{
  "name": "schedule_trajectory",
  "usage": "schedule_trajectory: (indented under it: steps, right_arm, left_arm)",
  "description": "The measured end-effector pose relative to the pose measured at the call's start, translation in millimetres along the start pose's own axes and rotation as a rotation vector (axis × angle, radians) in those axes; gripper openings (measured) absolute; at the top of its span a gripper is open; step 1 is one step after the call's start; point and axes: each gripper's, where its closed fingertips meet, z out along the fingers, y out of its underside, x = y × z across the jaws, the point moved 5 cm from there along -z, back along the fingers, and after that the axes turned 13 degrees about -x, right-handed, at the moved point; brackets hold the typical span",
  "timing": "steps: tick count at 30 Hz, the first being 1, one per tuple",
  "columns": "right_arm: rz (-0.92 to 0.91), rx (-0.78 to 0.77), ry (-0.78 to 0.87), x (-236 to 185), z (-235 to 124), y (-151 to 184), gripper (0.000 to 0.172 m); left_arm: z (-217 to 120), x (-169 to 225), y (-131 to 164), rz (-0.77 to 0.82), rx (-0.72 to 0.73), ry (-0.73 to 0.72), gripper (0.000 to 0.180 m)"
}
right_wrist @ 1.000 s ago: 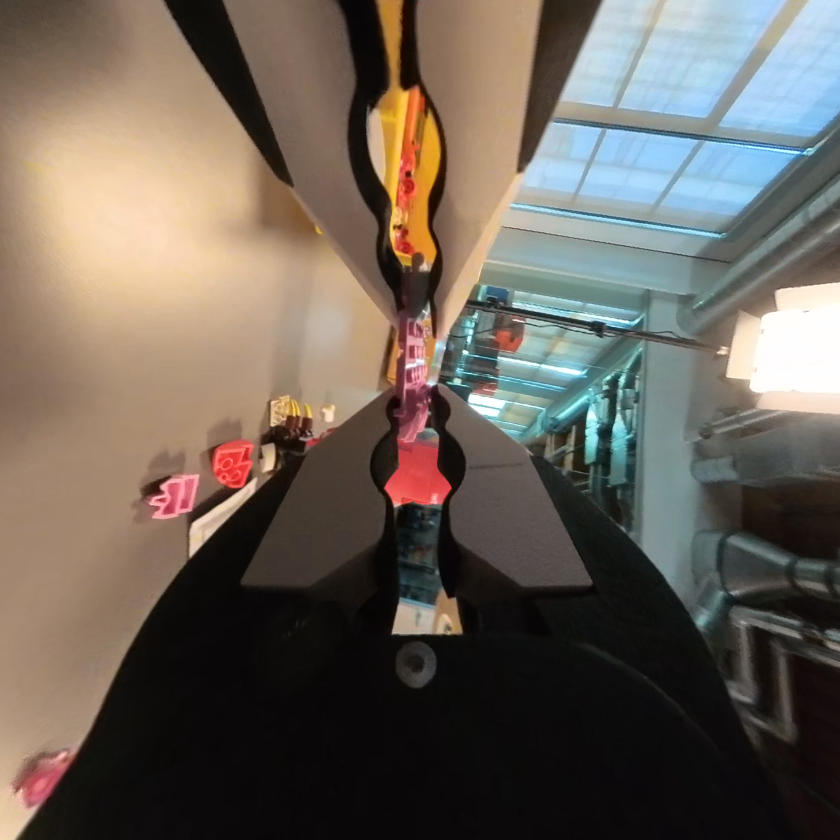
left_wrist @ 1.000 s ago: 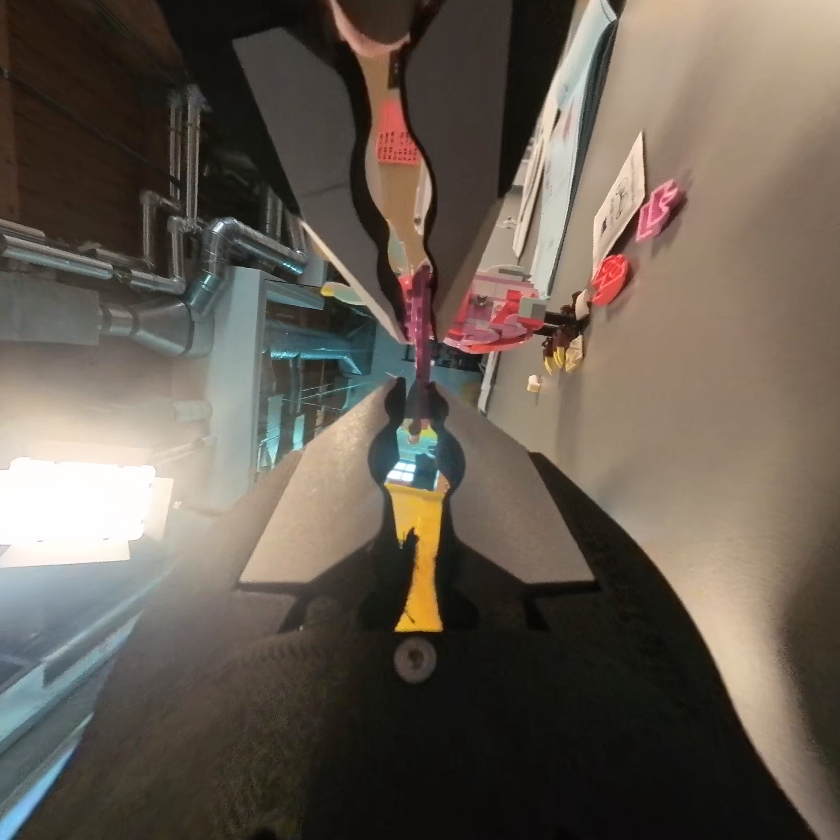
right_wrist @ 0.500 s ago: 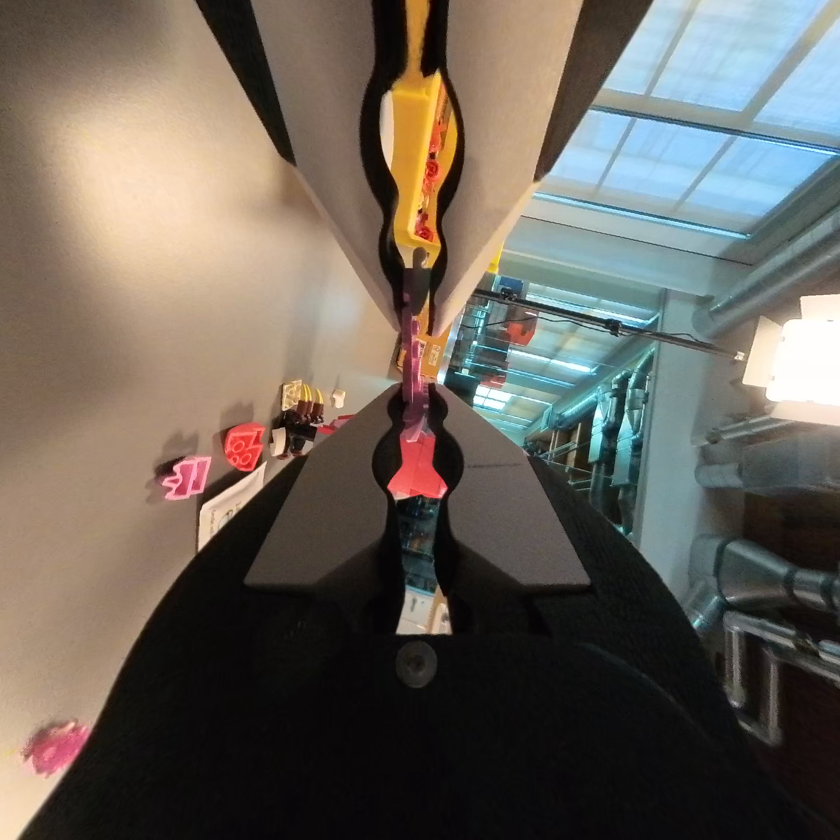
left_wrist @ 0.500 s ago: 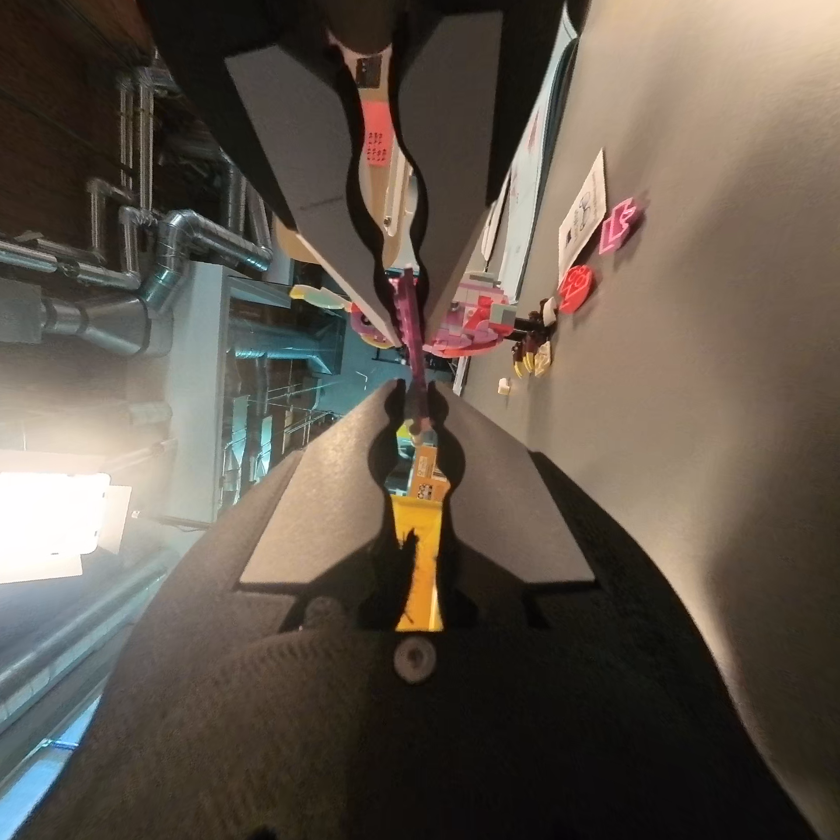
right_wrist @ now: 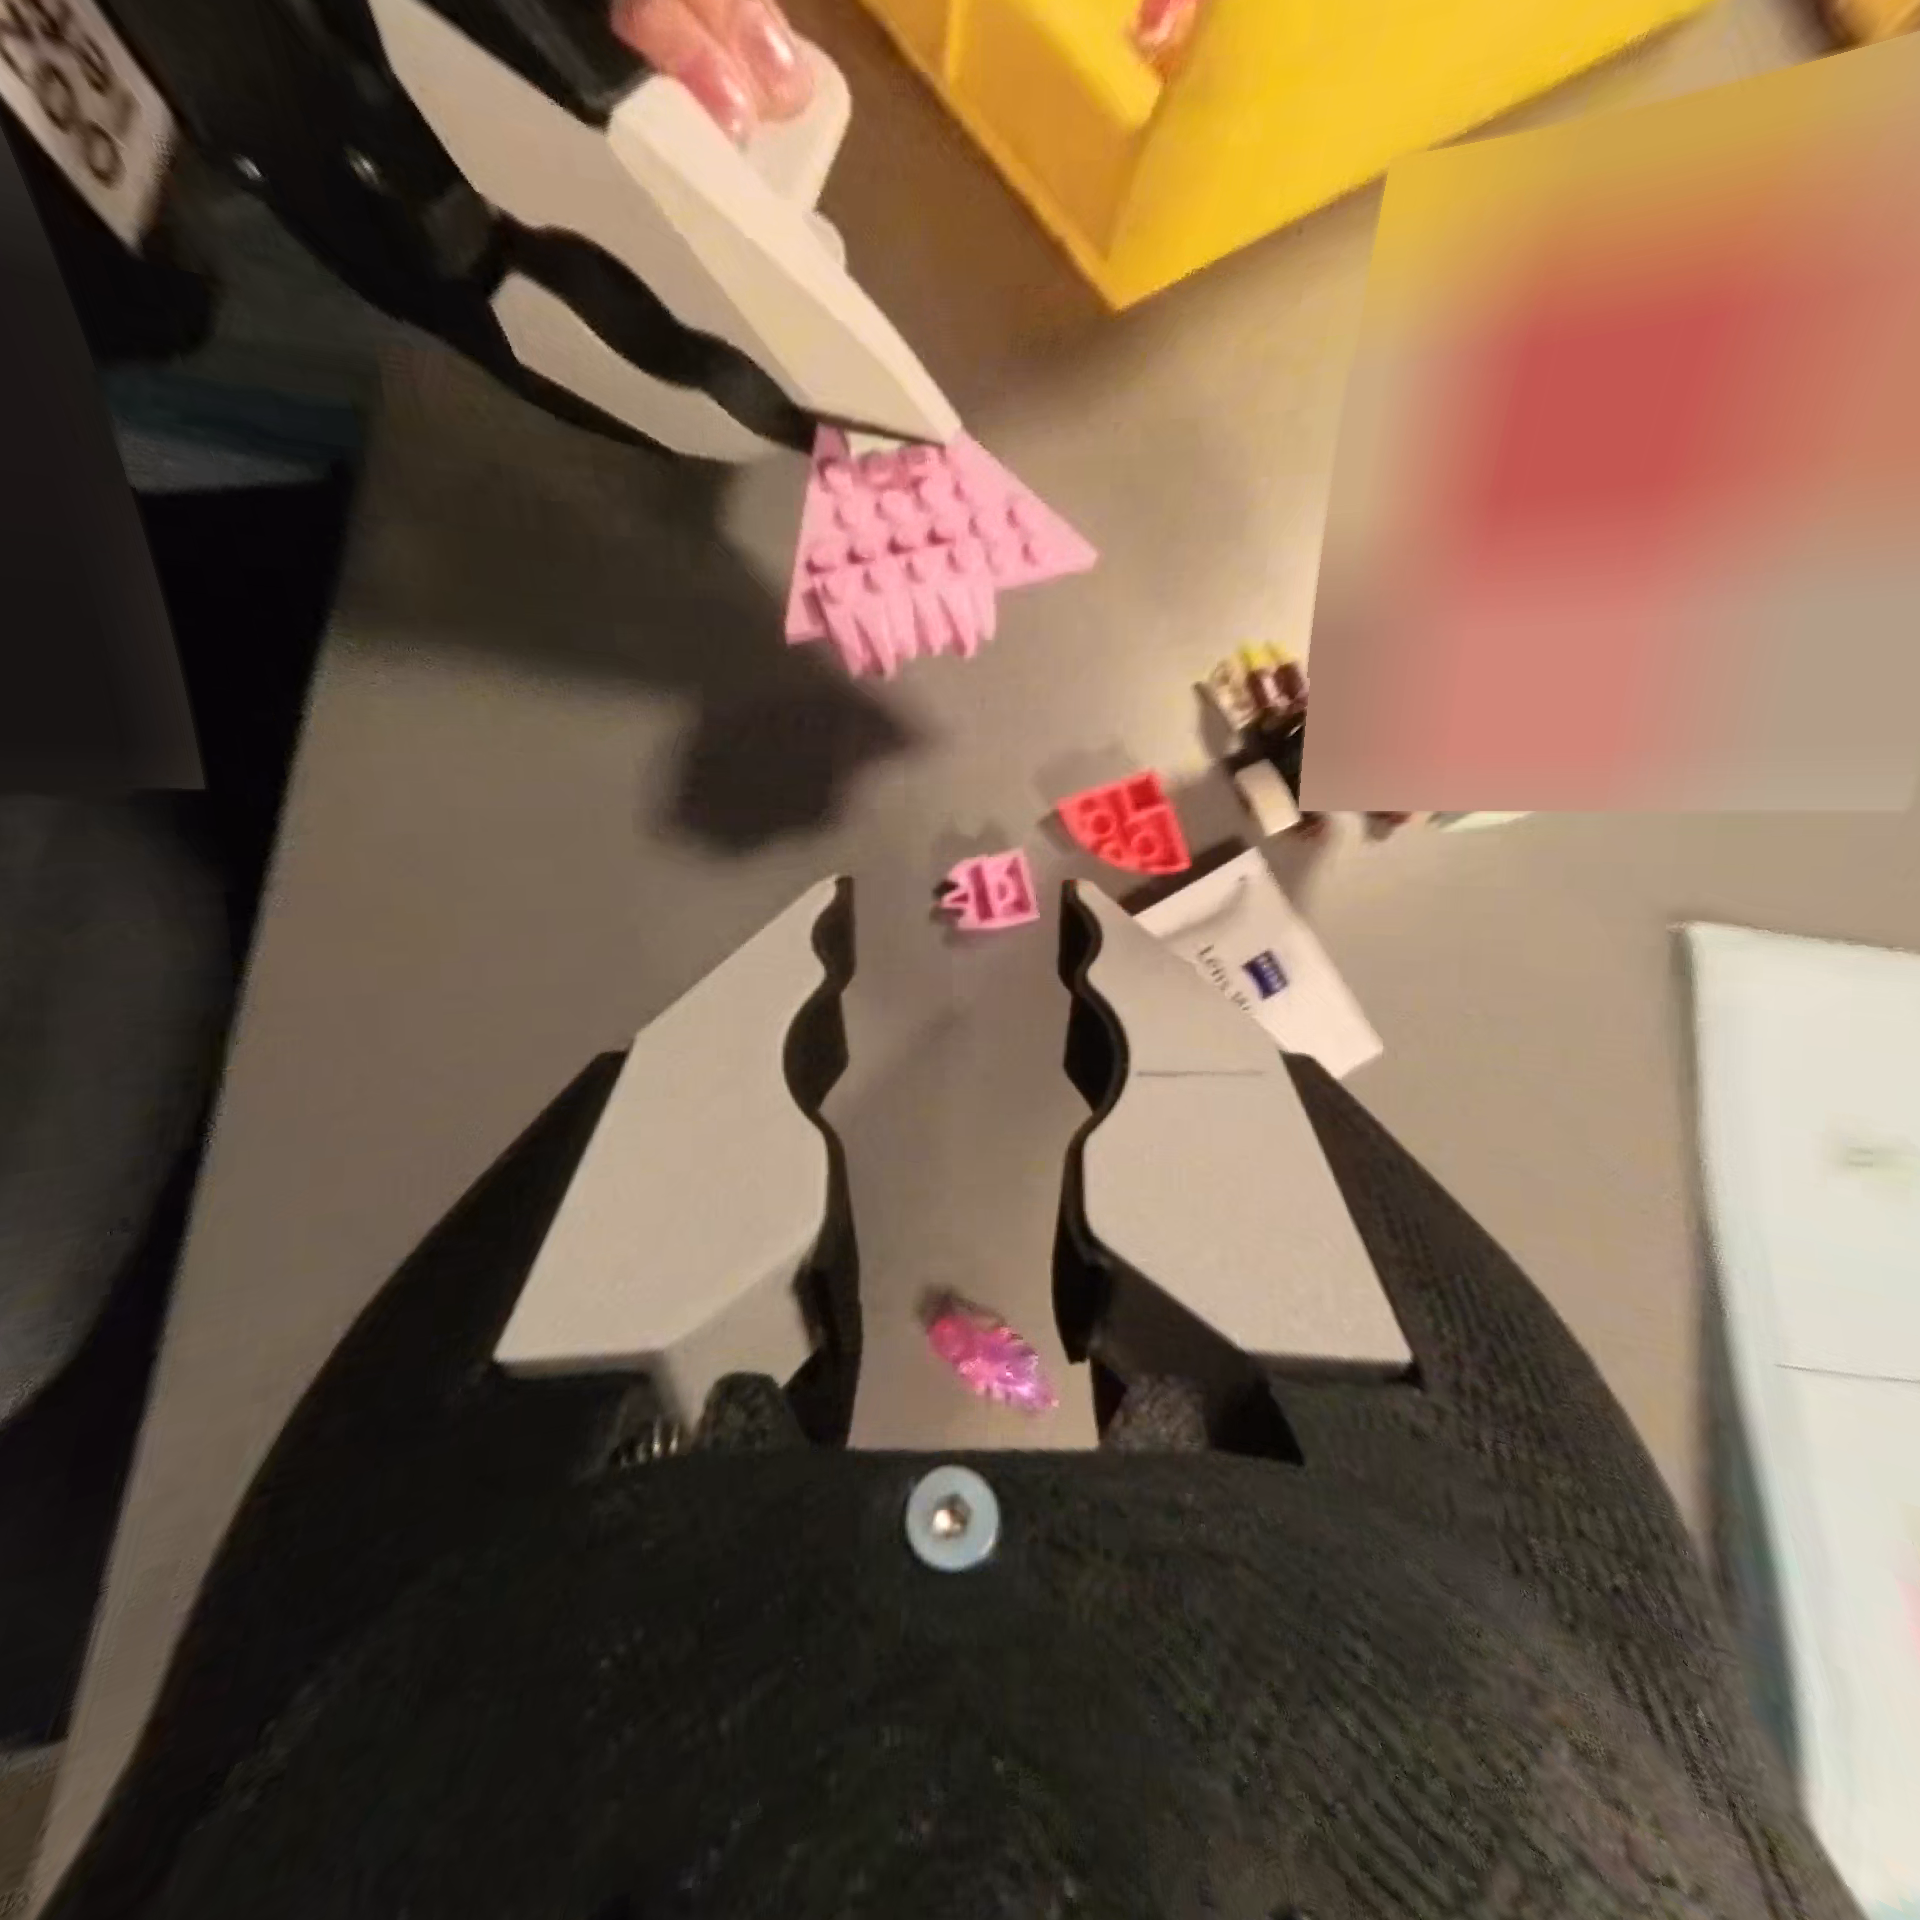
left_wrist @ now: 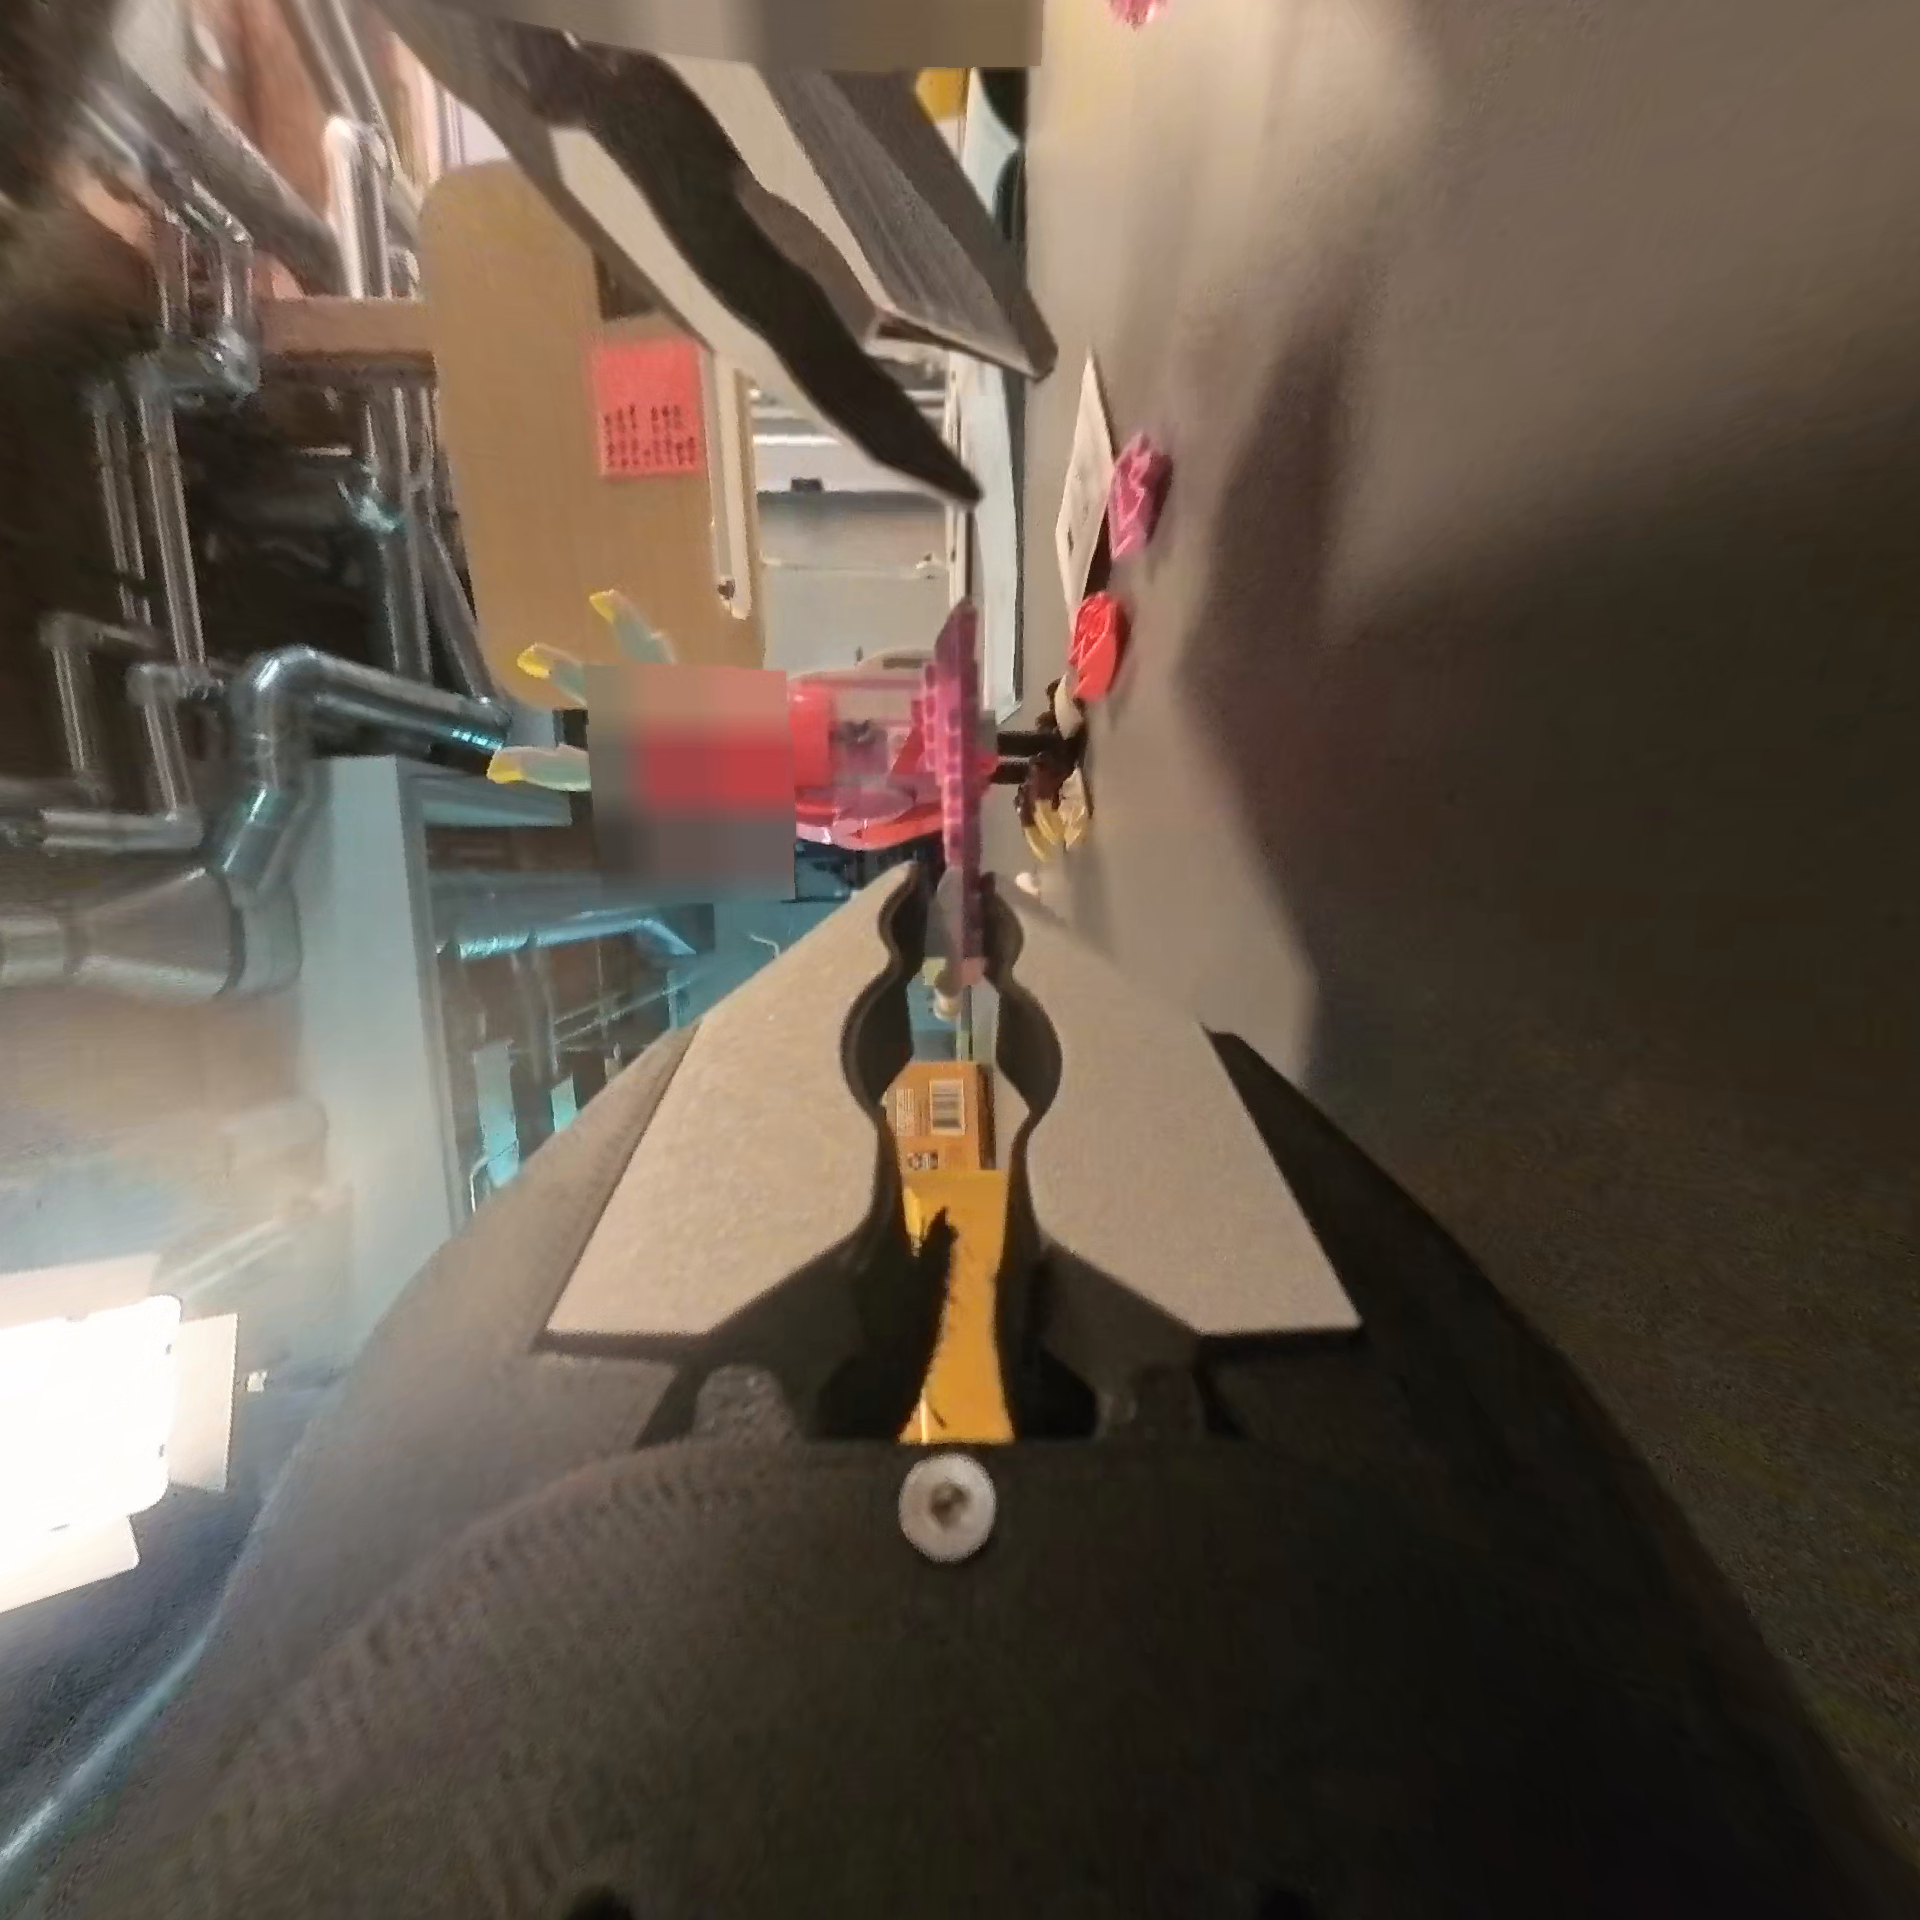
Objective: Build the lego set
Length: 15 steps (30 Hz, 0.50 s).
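Grey and matt, the table point(right_wrist: 488, 852) carries a scatter of toy building bricks, with a workshop of silver ducts point(left_wrist: 260, 748) and a bright lamp behind it in the left wrist view.

Largest in sight is a yellow box point(right_wrist: 1195, 135) at the table's far edge, then a sheet of white paper point(right_wrist: 1818, 1299) along the right edge. A white printed sachet point(right_wrist: 1278, 987) lies just beside the right gripper's right finger.

Next comes the pink studded wedge plate point(right_wrist: 914, 540), lifted clear of the table and throwing a dark shadow below it. The left gripper point(left_wrist: 961, 914) has its jaws clamped on one end of this plate, seen edge-on as a thin magenta strip point(left_wrist: 961, 769) between the fingertips; the right wrist view confirms the pale fingers point(right_wrist: 831, 343) pinching its far end. A partly built red and pink model point(left_wrist: 862, 769) stands behind it, much of it under a mosaic patch.

The right gripper point(right_wrist: 956, 894) has its jaws well apart with nothing between them, pointing down at the table.

Smaller loose pieces lie ahead of it: a red quarter-round brick point(right_wrist: 1127, 821), a small pink notched brick point(right_wrist: 992, 891) nearest the open fingertips, a brown and yellow cluster point(right_wrist: 1257, 681), and a glittery pink bit point(right_wrist: 987, 1361) seen low between the fingers.

As a judgement only: the plate is held by one gripper alone, several loose pieces lie unattached, and the model looks unfinished.
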Motion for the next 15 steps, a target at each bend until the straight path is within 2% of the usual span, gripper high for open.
schedule_trajectory:
  steps: [3, 6, 9, 11, 15]
  right_arm:
    - [0.068, -0.009, -0.134, 5, 6, 3, 0.038]
    - [0.048, -0.058, -0.154, 7, 16, 2, 0.039]
    - [0.024, -0.124, -0.13, 9, 24, 3, 0.033]
    - [0.01, -0.142, -0.116, 8, 27, 2, 0.02]
    - [-0.156, -0.187, 0.025, 8, 18, 0, 0.019]
  left_arm:
    - [0, 3, -1, 0.002, 0.016, 0.022, 0.008]
    - [0, 3, -1, 0.003, 0.01, 0.028, 0.008]
    - [1, 4, -2, 0.003, 0.012, 0.036, 0.008]
    - [1, 5, -2, 0.006, 0.014, 0.043, 0.008]
    - [3, 6, -2, 0.01, 0.005, 0.049, 0.008]
